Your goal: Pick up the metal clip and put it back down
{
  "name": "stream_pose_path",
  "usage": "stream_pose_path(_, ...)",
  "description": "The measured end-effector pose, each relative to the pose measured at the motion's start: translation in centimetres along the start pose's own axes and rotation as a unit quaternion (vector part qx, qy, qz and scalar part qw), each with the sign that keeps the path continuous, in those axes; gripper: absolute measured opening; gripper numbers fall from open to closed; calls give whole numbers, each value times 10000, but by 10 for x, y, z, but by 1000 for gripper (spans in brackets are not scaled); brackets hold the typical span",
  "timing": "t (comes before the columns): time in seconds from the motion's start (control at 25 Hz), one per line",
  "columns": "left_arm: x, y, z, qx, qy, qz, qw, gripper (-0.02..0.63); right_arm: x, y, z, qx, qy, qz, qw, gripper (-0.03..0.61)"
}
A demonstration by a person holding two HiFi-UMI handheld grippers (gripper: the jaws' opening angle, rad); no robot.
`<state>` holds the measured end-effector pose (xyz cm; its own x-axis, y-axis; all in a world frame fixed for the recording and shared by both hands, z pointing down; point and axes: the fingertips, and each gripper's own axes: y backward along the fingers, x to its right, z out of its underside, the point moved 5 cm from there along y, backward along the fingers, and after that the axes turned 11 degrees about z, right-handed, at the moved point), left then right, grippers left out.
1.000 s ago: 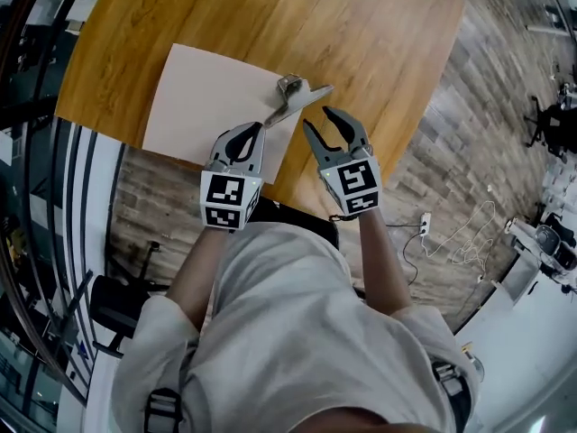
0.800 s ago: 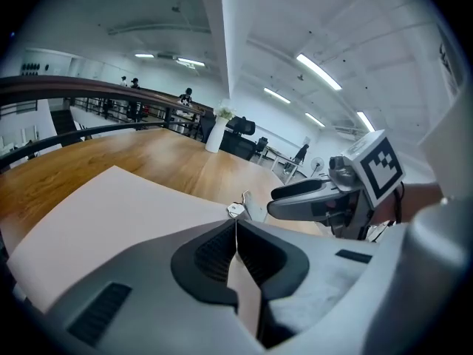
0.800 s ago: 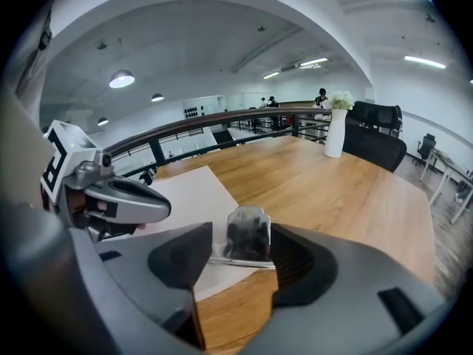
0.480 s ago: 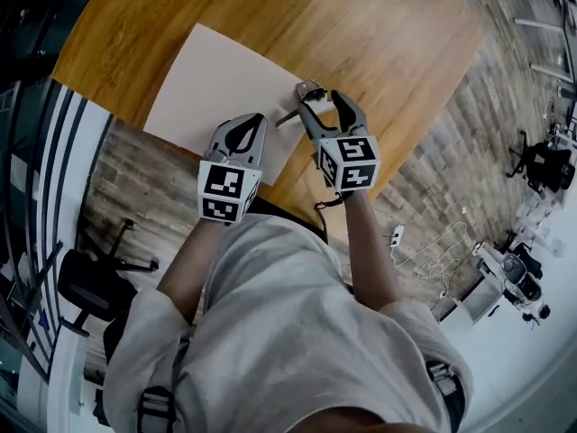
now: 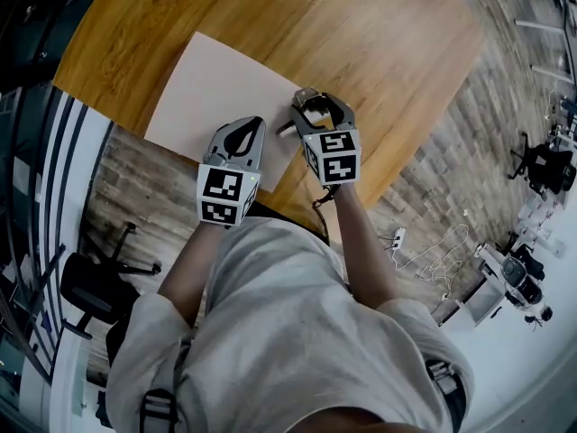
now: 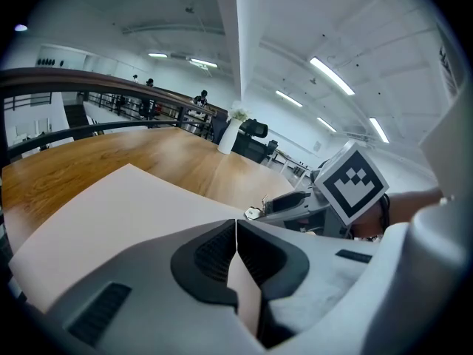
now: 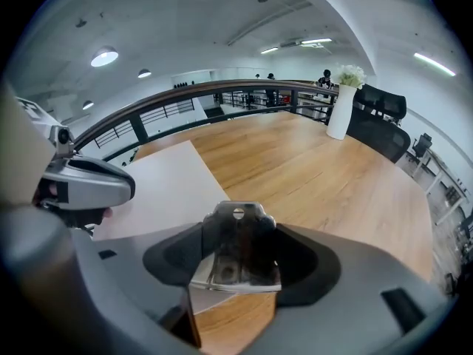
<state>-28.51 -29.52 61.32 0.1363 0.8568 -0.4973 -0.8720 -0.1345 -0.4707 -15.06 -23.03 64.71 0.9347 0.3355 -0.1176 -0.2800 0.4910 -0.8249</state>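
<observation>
The metal clip (image 5: 306,98) sits at the right edge of a beige paper sheet (image 5: 225,88) on the wooden table (image 5: 379,34). My right gripper (image 5: 318,108) reaches over it and its jaws are opening, one on either side of the clip. In the right gripper view the clip (image 7: 236,261) fills the gap between the jaws of the right gripper (image 7: 238,231), and I see no squeeze on it. My left gripper (image 5: 245,133) is shut on the sheet's near edge, and the paper (image 6: 126,205) runs into its closed jaws (image 6: 236,231). The left gripper view shows the clip (image 6: 255,213) under the right gripper (image 6: 295,204).
The table's near edge runs just below both grippers, with wood-plank floor beyond. A white vase with flowers (image 7: 341,106) and a black chair (image 7: 380,113) stand at the table's far side. A railing (image 7: 185,106) runs behind the table.
My right gripper has moved forward and left from beside the clip to over it, so the clip now lies between its wider jaws. The left gripper has stayed on the paper's edge.
</observation>
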Motion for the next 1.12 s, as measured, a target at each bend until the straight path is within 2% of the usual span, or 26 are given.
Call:
stream_pose_path(0.24, 7, -5, -13, 3, -130, 62, 9999, 26, 8, 11, -6, 286, 51, 76, 9996, 301)
stream_pose_path(0.52, 15, -15, -40, 140, -483, 221, 9985, 26, 26, 37, -20, 971, -390, 410, 9937, 301)
stream_pose_path(0.68, 33, -27, -63, 201, -743, 415, 9962, 26, 50, 63, -25, 1407, -723, 629, 9854, 301)
stream_pose_path(0.84, 68, -26, -67, 219, -877, 576, 9942, 26, 66, 104, -9, 1640, -971, 809, 9783, 301)
stream_pose_path(1.12, 134, -41, -87, 450, -1317, 1003, 9852, 26, 112, 178, 21, 2251, -1498, 1461, 9516, 301)
